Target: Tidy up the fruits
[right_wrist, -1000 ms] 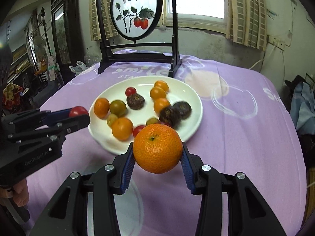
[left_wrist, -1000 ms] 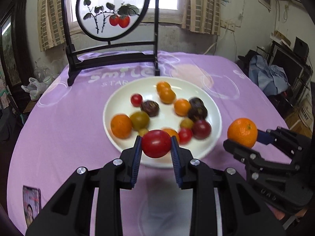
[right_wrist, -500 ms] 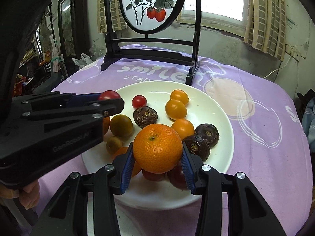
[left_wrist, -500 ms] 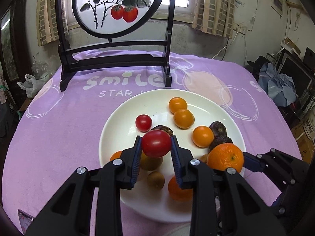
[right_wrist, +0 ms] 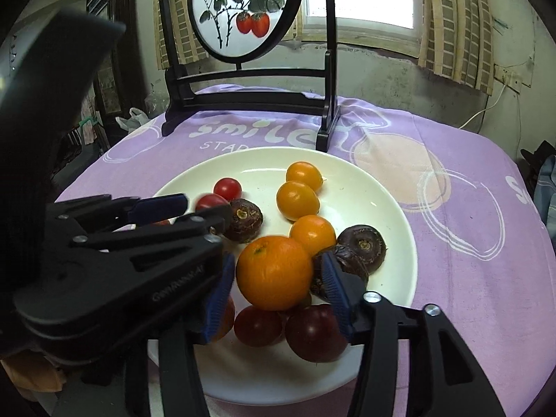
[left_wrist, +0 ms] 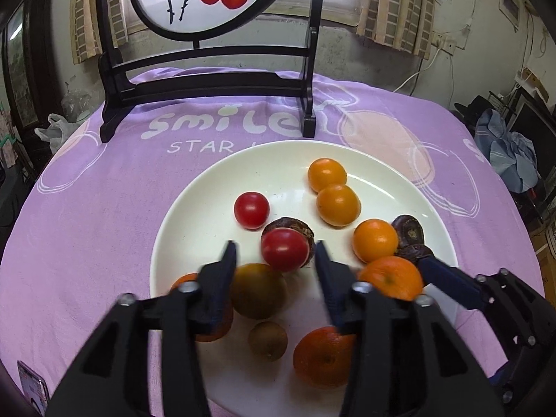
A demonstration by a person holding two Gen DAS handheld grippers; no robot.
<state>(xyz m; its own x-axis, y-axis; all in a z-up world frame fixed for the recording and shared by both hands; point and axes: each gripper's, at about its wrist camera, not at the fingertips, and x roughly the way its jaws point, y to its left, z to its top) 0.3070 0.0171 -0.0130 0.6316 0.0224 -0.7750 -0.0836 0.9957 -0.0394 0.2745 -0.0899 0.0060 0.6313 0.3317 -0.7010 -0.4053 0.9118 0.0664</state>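
Note:
A white plate (left_wrist: 194,215) on the purple cloth holds several small fruits. My left gripper (left_wrist: 276,253) is open above the plate; a red tomato (left_wrist: 285,249) sits free between its spread fingers, against a dark brown fruit (left_wrist: 302,232). My right gripper (right_wrist: 276,274) has also opened; the big orange (right_wrist: 274,272) lies between its pads on top of other fruits, with small gaps on both sides. The orange (left_wrist: 391,281) and right gripper show at the right of the left wrist view. The plate (right_wrist: 382,187) also fills the right wrist view.
A black wooden stand with a round painted screen (left_wrist: 208,80) rises just behind the plate. The purple cloth (left_wrist: 87,208) surrounds the plate. Clothes and clutter (left_wrist: 510,153) lie beyond the table's right edge. A small photo card (left_wrist: 31,385) lies at the near left.
Both grippers moved forward and down over the plate. Both have opened, letting go of the red tomato and the orange onto the fruits in the plate.

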